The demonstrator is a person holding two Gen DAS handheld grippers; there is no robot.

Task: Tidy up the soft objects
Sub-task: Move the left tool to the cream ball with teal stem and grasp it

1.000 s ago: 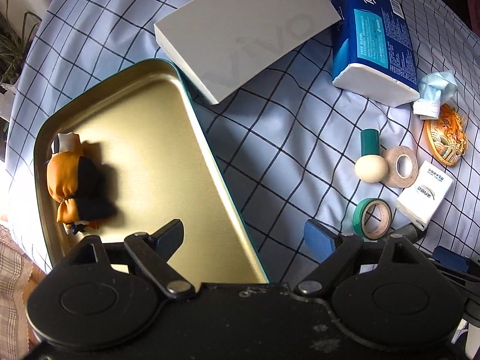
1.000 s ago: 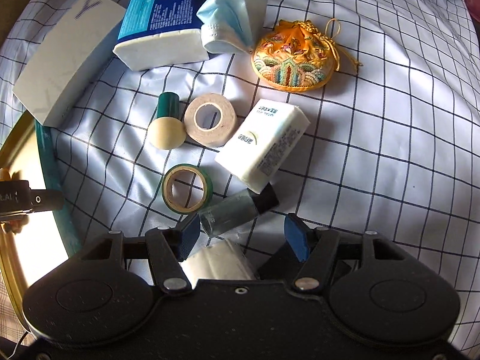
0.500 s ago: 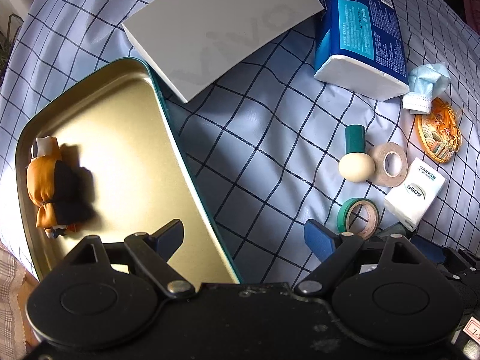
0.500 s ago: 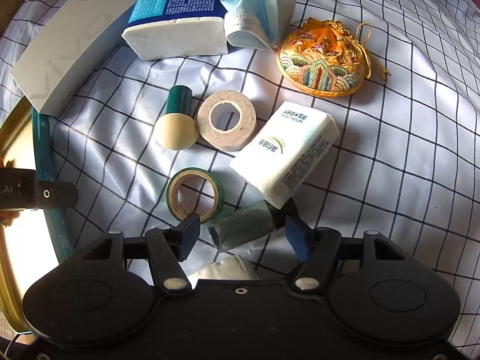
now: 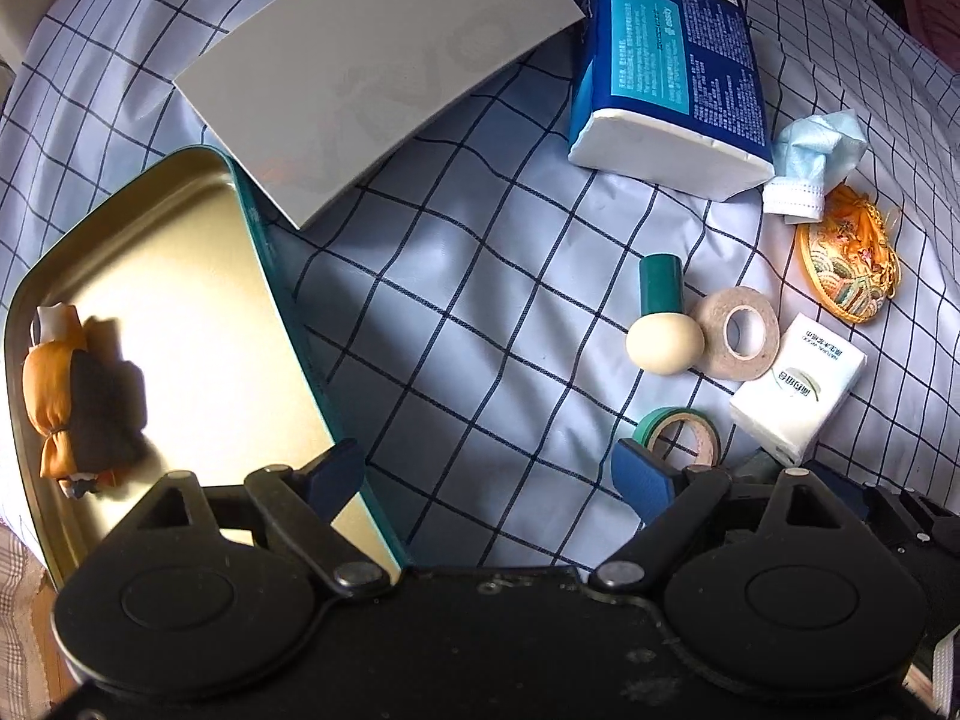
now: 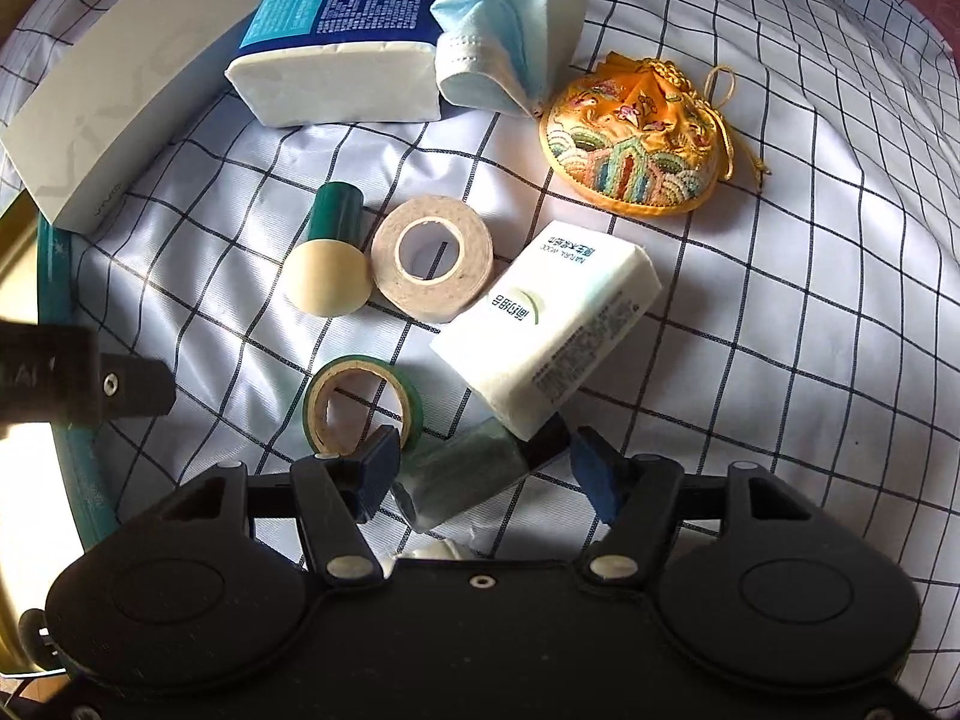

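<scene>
My right gripper (image 6: pixel 486 471) points down at a green tube with a black cap (image 6: pixel 456 477). The tube lies between the jaws, which are closing; the right pad still stands clear of it. A small white tissue pack (image 6: pixel 552 336) rests on the tube's cap end. Further back lie a blue face mask (image 6: pixel 510 42) and an embroidered orange pouch (image 6: pixel 636 144). My left gripper (image 5: pixel 489 477) is open with nothing in it, astride the rim of a gold tin (image 5: pixel 180 276). An orange and black soft doll (image 5: pixel 54 396) lies in the tin's left end.
All of it lies on a white checked cloth. A white box (image 5: pixel 372 72) and a big blue tissue pack (image 5: pixel 666 48) sit at the back. A green tape roll (image 6: pixel 360 402), a beige tape roll (image 6: pixel 432 258) and a green-handled sponge puff (image 6: pixel 327 264) crowd the tube's left side.
The left gripper has drifted right, away from the tin's middle and toward the loose items. The right gripper has edged forward, so the tube now lies between its jaws.
</scene>
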